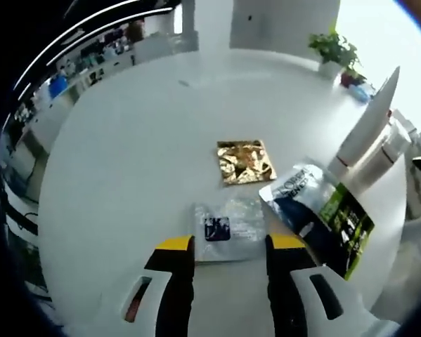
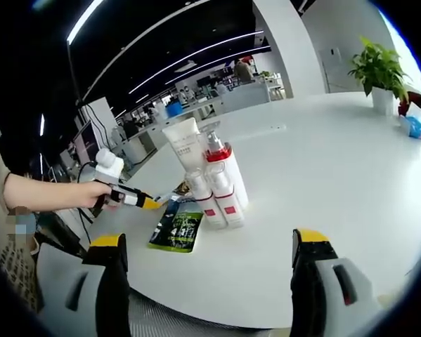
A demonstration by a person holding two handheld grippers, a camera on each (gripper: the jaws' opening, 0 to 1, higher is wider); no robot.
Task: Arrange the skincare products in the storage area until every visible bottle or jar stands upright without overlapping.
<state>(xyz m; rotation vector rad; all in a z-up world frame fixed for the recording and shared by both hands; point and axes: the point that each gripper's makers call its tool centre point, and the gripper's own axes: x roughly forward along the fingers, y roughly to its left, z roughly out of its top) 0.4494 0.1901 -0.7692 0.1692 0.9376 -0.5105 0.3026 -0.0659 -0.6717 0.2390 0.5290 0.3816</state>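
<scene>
Up front in the left gripper view, the left gripper (image 1: pixel 230 246) hangs open over the white table (image 1: pixel 126 175), its yellow-tipped jaws on either side of a clear sachet (image 1: pixel 229 228) and gripping nothing. Beyond lies a gold foil sachet (image 1: pixel 246 161); a dark-and-green pouch (image 1: pixel 321 210) lies flat beside the white tube (image 1: pixel 368 123). In the right gripper view, the right gripper (image 2: pixel 210 242) is spread wide and empty. Ahead stand the tube and red-banded bottles (image 2: pixel 221 184) (upright, seemingly touching), the pouch just beside them.
</scene>
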